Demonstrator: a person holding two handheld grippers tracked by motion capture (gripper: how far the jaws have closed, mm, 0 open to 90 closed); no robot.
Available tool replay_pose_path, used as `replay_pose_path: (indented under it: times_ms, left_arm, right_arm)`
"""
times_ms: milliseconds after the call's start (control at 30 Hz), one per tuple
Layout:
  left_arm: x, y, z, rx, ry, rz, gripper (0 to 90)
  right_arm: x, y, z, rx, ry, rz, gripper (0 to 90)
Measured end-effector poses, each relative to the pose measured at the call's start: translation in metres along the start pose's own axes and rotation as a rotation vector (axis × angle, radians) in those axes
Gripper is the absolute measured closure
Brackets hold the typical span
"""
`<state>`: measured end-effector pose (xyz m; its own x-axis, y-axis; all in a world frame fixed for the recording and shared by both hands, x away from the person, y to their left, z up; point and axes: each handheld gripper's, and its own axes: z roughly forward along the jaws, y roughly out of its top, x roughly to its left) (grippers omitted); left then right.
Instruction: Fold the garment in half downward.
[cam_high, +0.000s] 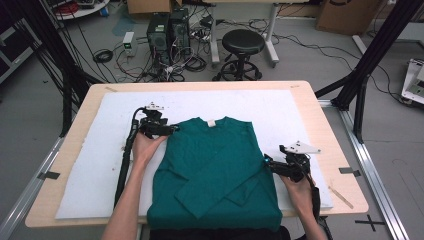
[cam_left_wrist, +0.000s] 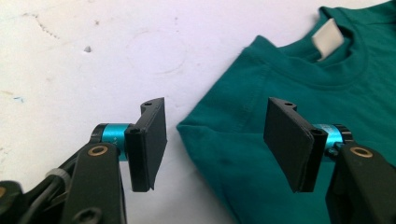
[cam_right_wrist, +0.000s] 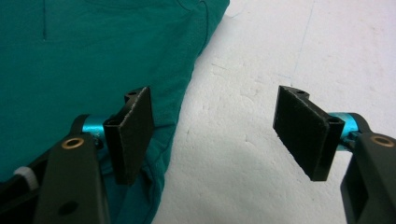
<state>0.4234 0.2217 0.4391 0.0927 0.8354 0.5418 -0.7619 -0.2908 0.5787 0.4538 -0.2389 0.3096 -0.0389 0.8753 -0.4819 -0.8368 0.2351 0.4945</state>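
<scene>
Green shirt (cam_high: 215, 170) lies flat on the white mat (cam_high: 90, 165) on the desk, both sleeves folded in across the body. My left tool (cam_high: 172, 129) is spread near the shoulder, my right tool (cam_high: 266, 161) spread at the side edge; neither grips. Body folds remain, I judge.

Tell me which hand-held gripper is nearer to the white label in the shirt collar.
Left. The left hand-held gripper hangs open by the shoulder, near the white label. The right hand-held gripper is open at the shirt's side edge.
</scene>
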Motion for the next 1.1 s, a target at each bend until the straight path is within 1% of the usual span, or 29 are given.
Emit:
replay_pose_path:
  times_ms: [167, 233, 300, 367, 400, 433, 467, 500, 533, 600, 700, 767, 800, 933, 967, 1000, 1100]
  left_arm:
    - [0.001, -0.004, 0.008, 0.006, 0.020, -0.002, 39.0]
    - [0.001, -0.006, 0.010, 0.009, 0.044, 0.002, 38.1]
    - [0.001, -0.007, 0.011, 0.014, 0.041, 0.003, 38.3]
    - [0.000, -0.009, 0.011, 0.019, 0.034, 0.014, 38.8]
    - [0.000, -0.009, 0.011, 0.019, 0.034, 0.014, 39.2]
    - [0.000, -0.010, 0.012, 0.030, 0.033, 0.006, 39.2]
    - [0.000, -0.010, 0.012, 0.035, 0.022, 0.016, 39.7]
    - [0.000, -0.010, 0.012, 0.035, 0.022, 0.016, 41.1]
    - [-0.002, -0.010, 0.013, 0.038, 0.020, 0.032, 41.1]
    - [-0.003, -0.011, 0.013, 0.042, 0.025, 0.045, 41.1]
    - [-0.004, -0.011, 0.013, 0.039, 0.025, 0.045, 41.7]
    - [-0.003, -0.011, 0.012, 0.040, 0.017, 0.051, 42.0]
    - [-0.002, -0.011, 0.012, 0.037, 0.008, 0.049, 42.6]
    - [-0.002, -0.012, 0.012, 0.032, 0.002, 0.040, 45.0]
    - [-0.002, -0.012, 0.011, 0.038, 0.003, 0.051, 47.6]
    - [-0.003, -0.012, 0.011, 0.037, 0.005, 0.054, 48.5]
    - [-0.002, -0.012, 0.011, 0.033, 0.002, 0.050, 52.3]
  right_arm:
    - [0.000, 0.000, 0.000, 0.001, -0.001, -0.004, 29.8]
    - [0.000, 0.000, 0.000, 0.002, 0.000, -0.005, 29.8]
    - [0.000, 0.000, 0.000, 0.002, -0.003, -0.008, 29.8]
    - [0.001, 0.000, 0.001, 0.005, -0.001, -0.007, 29.8]
    - [0.001, 0.000, 0.001, 0.005, -0.001, -0.007, 29.8]
    - [0.001, 0.000, 0.001, 0.005, -0.002, -0.006, 29.8]
    - [0.001, 0.000, 0.001, 0.006, -0.004, -0.006, 29.8]
    - [0.001, 0.000, 0.001, 0.006, -0.004, -0.006, 29.8]
    - [0.001, 0.000, 0.001, 0.008, -0.006, -0.010, 29.8]
    - [0.001, 0.000, 0.001, 0.010, -0.006, -0.010, 29.9]
    - [0.001, 0.000, 0.001, 0.014, -0.005, -0.009, 29.9]
    - [0.001, 0.000, 0.001, 0.013, -0.005, -0.009, 29.8]
    - [0.001, 0.000, 0.001, 0.014, -0.006, -0.010, 29.9]
    - [0.001, 0.000, 0.001, 0.014, -0.005, -0.009, 29.8]
    - [0.001, 0.000, 0.002, 0.015, -0.006, -0.009, 29.9]
    - [0.001, 0.000, 0.002, 0.016, -0.007, -0.010, 29.8]
    - [0.001, 0.000, 0.002, 0.016, -0.007, -0.009, 29.9]
